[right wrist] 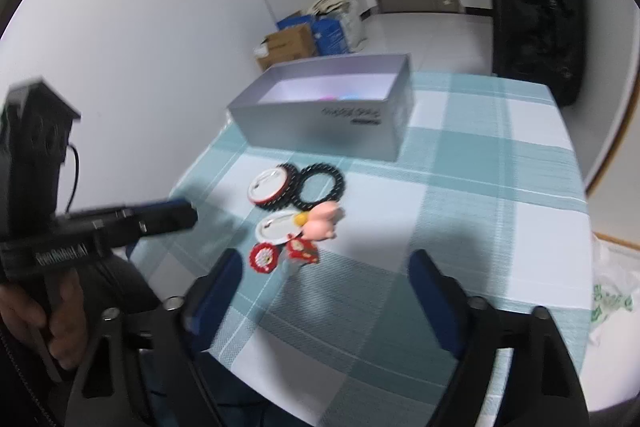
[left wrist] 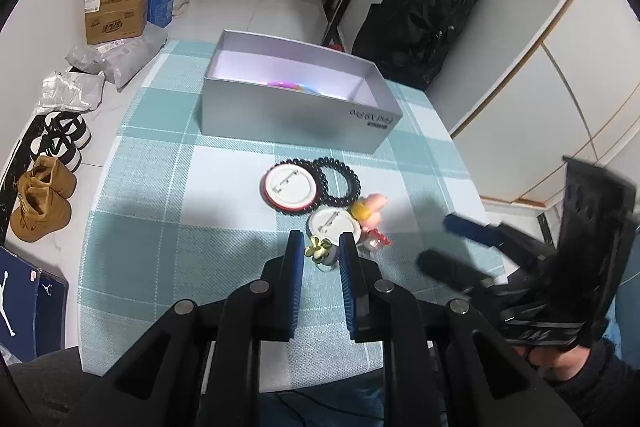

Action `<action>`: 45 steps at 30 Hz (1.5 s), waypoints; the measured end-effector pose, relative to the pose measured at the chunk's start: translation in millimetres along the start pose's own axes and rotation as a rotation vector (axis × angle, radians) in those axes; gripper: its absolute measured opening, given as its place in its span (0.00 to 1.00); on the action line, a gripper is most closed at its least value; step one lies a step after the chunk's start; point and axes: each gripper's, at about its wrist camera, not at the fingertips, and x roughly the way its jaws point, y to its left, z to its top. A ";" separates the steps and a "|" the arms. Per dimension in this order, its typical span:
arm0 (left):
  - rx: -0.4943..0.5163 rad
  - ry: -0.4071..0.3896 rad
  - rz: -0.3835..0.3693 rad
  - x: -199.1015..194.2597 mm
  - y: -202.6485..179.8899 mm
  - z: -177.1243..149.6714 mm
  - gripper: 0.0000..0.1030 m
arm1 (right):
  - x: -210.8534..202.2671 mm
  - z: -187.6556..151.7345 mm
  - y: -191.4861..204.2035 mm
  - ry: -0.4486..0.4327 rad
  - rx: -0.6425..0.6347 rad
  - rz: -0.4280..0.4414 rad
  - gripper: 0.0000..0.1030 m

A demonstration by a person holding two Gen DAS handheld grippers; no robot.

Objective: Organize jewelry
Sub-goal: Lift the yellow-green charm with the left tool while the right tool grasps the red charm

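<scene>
My left gripper (left wrist: pixel 321 247) is shut on a small green flower charm (left wrist: pixel 317 249), just above the teal checked tablecloth (left wrist: pixel 160 227). Beyond it lie two black bead bracelets (left wrist: pixel 340 183), a large white pin badge (left wrist: pixel 290 187), a smaller badge (left wrist: pixel 334 225), a pink pig figure (left wrist: pixel 376 203) and a red charm (left wrist: pixel 380 241). My right gripper (right wrist: pixel 326 279) stands open and holds nothing, close in front of the red charm (right wrist: pixel 302 251) and a red round piece (right wrist: pixel 264 257). The silver box (right wrist: pixel 320 131) stands behind with coloured pieces inside. In the right wrist view the left gripper (right wrist: pixel 192 217) hides its charm.
The table's left edge drops to a floor with shoes (left wrist: pixel 44 203), cartons (left wrist: pixel 116 15) and plastic bags. A black bag (left wrist: pixel 424 23) stands behind the table. A plastic bag (right wrist: pixel 612 299) lies off the right edge. A hand (right wrist: pixel 60 327) holds the left gripper's handle.
</scene>
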 end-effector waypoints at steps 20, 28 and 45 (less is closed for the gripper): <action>-0.045 -0.001 -0.037 -2.1 20.5 5.5 0.12 | 44.7 -4.3 25.3 0.081 -0.161 -0.041 0.28; -0.067 0.006 -0.050 0.2 25.1 7.8 0.12 | 40.6 -4.5 22.2 0.078 -0.144 -0.037 0.19; -0.050 -0.053 -0.026 -9.1 16.1 16.5 0.12 | 3.1 15.2 17.4 -0.036 -0.072 0.017 0.19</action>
